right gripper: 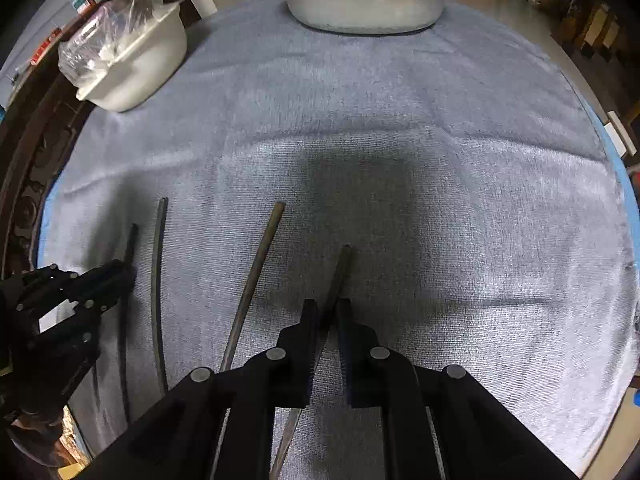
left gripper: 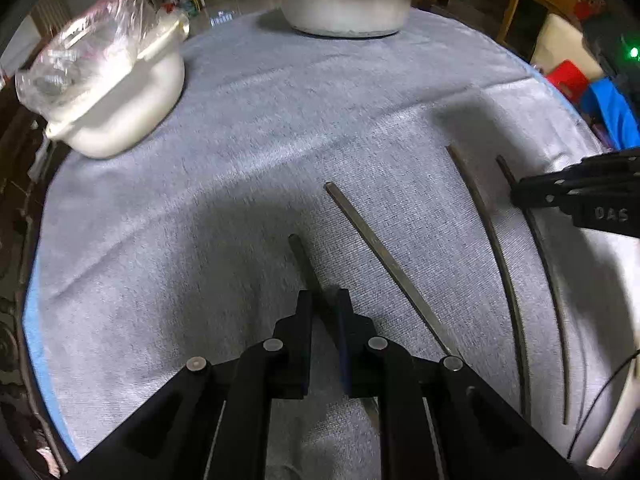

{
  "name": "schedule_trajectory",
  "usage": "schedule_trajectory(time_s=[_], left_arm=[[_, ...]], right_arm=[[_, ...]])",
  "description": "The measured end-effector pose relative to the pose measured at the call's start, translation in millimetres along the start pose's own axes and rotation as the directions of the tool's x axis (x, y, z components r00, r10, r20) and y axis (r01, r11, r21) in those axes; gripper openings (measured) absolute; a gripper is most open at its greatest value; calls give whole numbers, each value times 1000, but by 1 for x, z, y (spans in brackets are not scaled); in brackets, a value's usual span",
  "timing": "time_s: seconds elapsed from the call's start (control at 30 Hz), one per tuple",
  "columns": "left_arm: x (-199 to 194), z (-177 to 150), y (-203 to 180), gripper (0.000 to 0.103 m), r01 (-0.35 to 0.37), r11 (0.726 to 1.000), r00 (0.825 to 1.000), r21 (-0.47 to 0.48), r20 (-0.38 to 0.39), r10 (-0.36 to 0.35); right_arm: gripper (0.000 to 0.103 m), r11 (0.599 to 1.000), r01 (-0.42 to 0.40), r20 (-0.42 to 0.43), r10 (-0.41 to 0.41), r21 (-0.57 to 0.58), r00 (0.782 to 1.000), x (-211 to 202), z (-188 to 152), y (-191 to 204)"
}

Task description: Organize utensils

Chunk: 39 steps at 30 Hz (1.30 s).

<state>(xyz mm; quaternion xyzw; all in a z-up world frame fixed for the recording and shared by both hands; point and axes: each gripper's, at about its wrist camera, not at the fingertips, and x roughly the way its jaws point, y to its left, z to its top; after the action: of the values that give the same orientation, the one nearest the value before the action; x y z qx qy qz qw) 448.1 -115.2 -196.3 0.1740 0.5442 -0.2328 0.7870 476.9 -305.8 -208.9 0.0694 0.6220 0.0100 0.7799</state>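
Note:
Several dark chopsticks lie on a grey cloth (left gripper: 248, 120). My left gripper (left gripper: 324, 300) is shut on one chopstick (left gripper: 302, 258), which runs between its fingers. A second chopstick (left gripper: 384, 264) lies just to its right, and two more (left gripper: 492, 240) (left gripper: 548, 264) lie farther right. My right gripper (right gripper: 328, 308) is shut on a chopstick (right gripper: 340, 272), with another chopstick (right gripper: 256, 276) lying to its left. The right gripper also shows at the right edge of the left wrist view (left gripper: 520, 192). The left gripper shows at the left of the right wrist view (right gripper: 124, 276), on a chopstick (right gripper: 130, 244).
A white pot (left gripper: 132, 108) with a clear plastic bag (left gripper: 80, 52) on it stands at the back left. A metal pot (left gripper: 344, 4) stands at the back middle. The cloth's edge drops off at left and right. Clutter lies beyond the table.

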Motion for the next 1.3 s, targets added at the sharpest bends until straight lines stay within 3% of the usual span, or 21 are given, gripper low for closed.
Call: schedule_trajectory(time_s=[0.07,0.13,0.17,0.33,0.47,0.57,0.6,0.83,1.07,1.23,1.3], left_arm=[[-1,-2,12,15,37,998,999,-45,-8,-38],[-2,-3,24,37,58,993,998,-105,-7,-59],[-1,-1,28,40,61,990,998,-126,-5,-63],[4,11,30,41,54,984,998,-173,-17,-57],[8,23,27,40,22,975,999,-222,-30,-29],[9,27,20,17,-39,977,999,-210,-25,35],[9,23,20,8,-30,976,999,-216,-23,26],[-11,-8,27,5,15,966,999,-260,31,-7],[-75,-40,33,5,76,957,982,-281,188,-22],[-135,-61,32,5,101,953,947,-285,321,-5],[-153,-67,29,5,113,952,930,-283,367,-1]], right_arm=[[18,1000,18,-13,-18,-13,1000,1,3,4],[25,999,21,-28,-22,-32,999,2,5,11],[28,999,21,-32,-22,-37,999,3,6,13],[30,998,50,-23,-51,-49,998,6,9,19],[17,992,91,9,-91,-82,996,7,5,25],[9,992,91,33,-88,-85,996,5,1,24],[8,993,81,44,-77,-80,996,5,-1,23],[6,999,-11,144,15,-34,989,-17,-27,-1],[6,991,-129,319,111,36,941,-65,-57,-32],[6,990,-131,433,93,59,897,-102,-82,-41],[6,989,-129,488,81,65,869,-122,-98,-44]])
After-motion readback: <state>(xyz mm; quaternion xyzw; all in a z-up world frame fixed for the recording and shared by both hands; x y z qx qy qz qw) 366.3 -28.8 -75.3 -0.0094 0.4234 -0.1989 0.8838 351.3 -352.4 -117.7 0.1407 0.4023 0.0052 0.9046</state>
